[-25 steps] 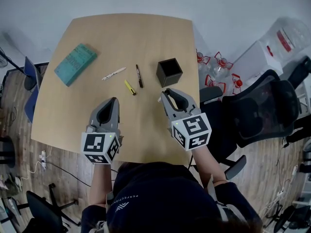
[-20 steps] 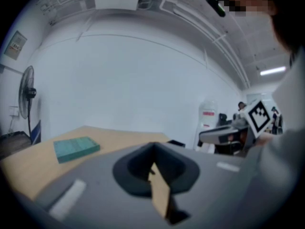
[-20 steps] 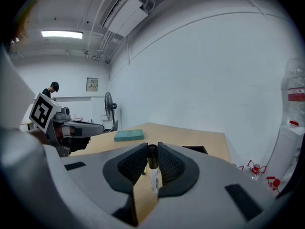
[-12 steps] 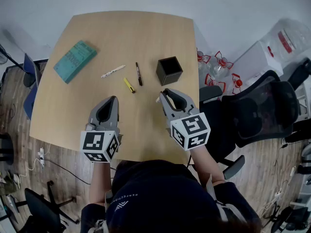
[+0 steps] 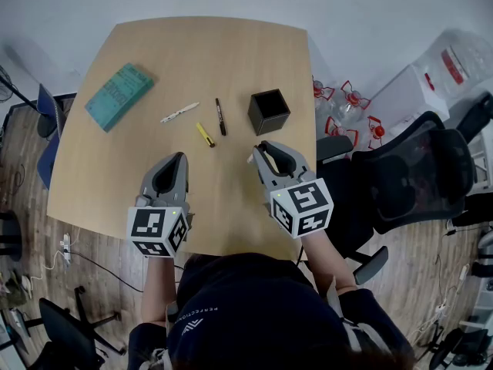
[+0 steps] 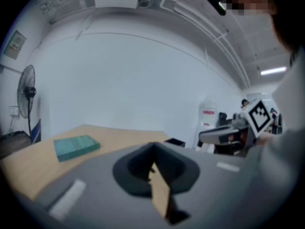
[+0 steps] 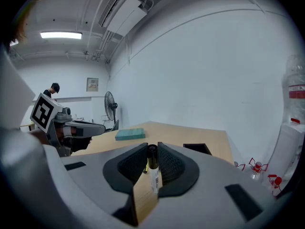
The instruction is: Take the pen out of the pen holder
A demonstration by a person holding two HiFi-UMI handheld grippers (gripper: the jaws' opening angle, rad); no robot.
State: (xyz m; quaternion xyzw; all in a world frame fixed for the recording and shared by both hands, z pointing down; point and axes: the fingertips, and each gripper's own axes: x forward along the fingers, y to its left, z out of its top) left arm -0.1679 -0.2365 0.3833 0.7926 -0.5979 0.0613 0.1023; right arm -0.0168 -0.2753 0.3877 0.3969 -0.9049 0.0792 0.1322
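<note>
My right gripper [image 5: 264, 149] hovers over the table's near right part, just in front of the black square pen holder [image 5: 268, 112], which looks empty from above. In the right gripper view its jaws [image 7: 151, 150] are shut on a white pen with a black cap [image 7: 153, 174], lying along the jaws; the pen holder [image 7: 196, 148] stands beyond. My left gripper [image 5: 176, 161] rests to the left, shut with nothing in it [image 6: 153, 149]. A white pen [image 5: 179, 114], a black marker [image 5: 220, 118] and a yellow highlighter [image 5: 205, 136] lie on the wooden table [image 5: 231, 52].
A teal book [image 5: 119, 97] lies at the table's left. A black office chair [image 5: 420, 172] and clear bottles with red caps [image 5: 350, 102] stand right of the table. Cables and chair legs are on the floor at the left.
</note>
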